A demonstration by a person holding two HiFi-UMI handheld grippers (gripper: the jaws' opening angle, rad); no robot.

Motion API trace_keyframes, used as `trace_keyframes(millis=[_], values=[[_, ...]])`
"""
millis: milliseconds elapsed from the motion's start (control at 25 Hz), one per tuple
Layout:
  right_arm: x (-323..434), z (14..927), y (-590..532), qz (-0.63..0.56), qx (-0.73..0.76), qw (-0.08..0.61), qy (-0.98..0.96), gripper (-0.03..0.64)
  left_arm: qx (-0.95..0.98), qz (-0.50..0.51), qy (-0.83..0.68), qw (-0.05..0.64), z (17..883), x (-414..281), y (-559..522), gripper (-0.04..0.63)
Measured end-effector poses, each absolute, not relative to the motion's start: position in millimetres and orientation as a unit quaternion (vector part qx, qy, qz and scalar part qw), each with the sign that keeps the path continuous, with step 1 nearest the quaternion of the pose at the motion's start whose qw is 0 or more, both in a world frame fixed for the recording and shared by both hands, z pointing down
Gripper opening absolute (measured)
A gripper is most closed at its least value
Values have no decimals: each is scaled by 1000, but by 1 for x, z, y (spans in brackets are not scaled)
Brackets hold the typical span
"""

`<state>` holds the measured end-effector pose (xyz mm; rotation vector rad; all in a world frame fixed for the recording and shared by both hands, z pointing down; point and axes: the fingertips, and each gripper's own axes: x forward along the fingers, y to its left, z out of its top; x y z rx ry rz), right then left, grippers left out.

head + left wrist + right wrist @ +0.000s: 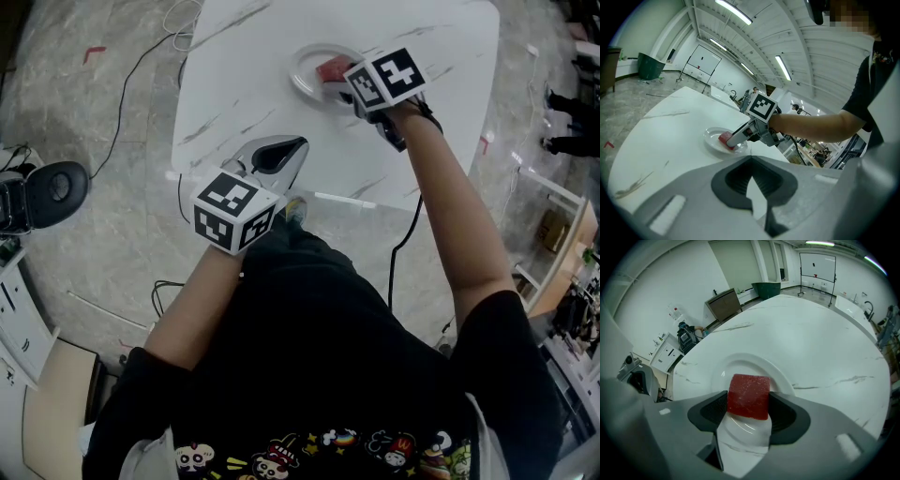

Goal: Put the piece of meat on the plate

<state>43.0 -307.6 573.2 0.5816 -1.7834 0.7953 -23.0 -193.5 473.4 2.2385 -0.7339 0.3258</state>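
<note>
Left tongs (751,161) pressed together, empty, lower frame. Piece of meat (749,392) pinched by right tongs (748,408) over plate (780,376) centre; contact unclear. Risk: meat stuck to pad (710,411) when released, dragged off plate.

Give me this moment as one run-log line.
right gripper: shut on meat | meat: over plate, not released | left gripper: shut, empty, at table edge

place: lab hall | evidence: ceiling strip lights (733,10), wheeled whiteboard (817,266), loose cables (127,94) on floor
</note>
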Motion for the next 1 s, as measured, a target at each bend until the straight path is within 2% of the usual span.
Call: trace_keyframes(millis=[320, 720, 1000], values=[[43, 573, -307, 330, 243, 528, -744, 302, 872, 131, -290, 372, 474, -28, -196, 0], [48, 562, -309, 336, 283, 480, -759, 321, 875, 153, -286, 360, 471, -35, -198, 0], [48, 510, -302, 341, 346, 366, -794, 201, 880, 174, -275, 347, 470, -35, -202, 0]])
